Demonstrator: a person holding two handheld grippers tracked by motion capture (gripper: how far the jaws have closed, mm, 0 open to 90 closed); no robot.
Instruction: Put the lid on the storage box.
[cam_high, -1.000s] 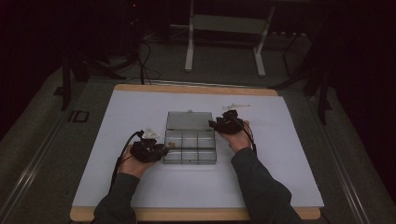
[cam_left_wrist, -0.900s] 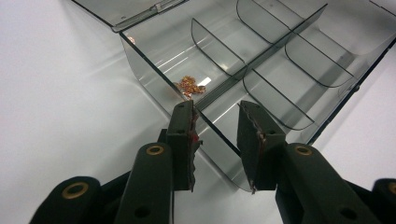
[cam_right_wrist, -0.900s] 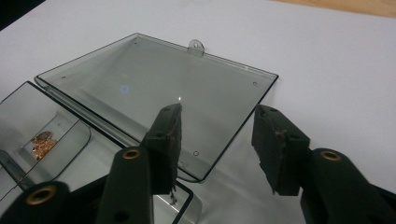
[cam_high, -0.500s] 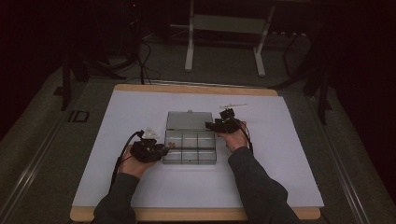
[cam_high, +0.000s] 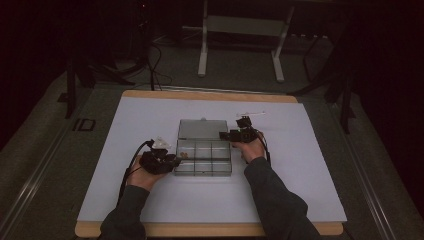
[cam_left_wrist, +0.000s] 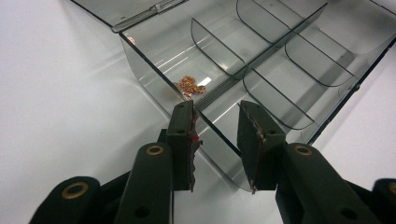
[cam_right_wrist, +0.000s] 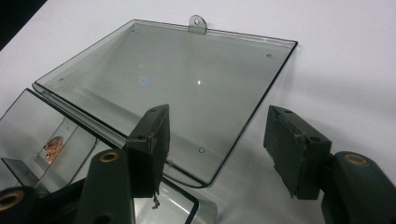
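Change since the earlier high view is slight: the right gripper has been carried a little inward along the box's right side, and its jaws have just been opening, with nothing pressed between them. They are seen spread wide above the corner of the lid, which lies flat on the white table behind the compartment box. The left gripper is kept at the box's left end. Its jaws stand apart astride the near wall of the box, one outside and one inside, though whether the pads touch it cannot be told. Small coppery pieces are seen in a corner compartment just beyond the left jaws.
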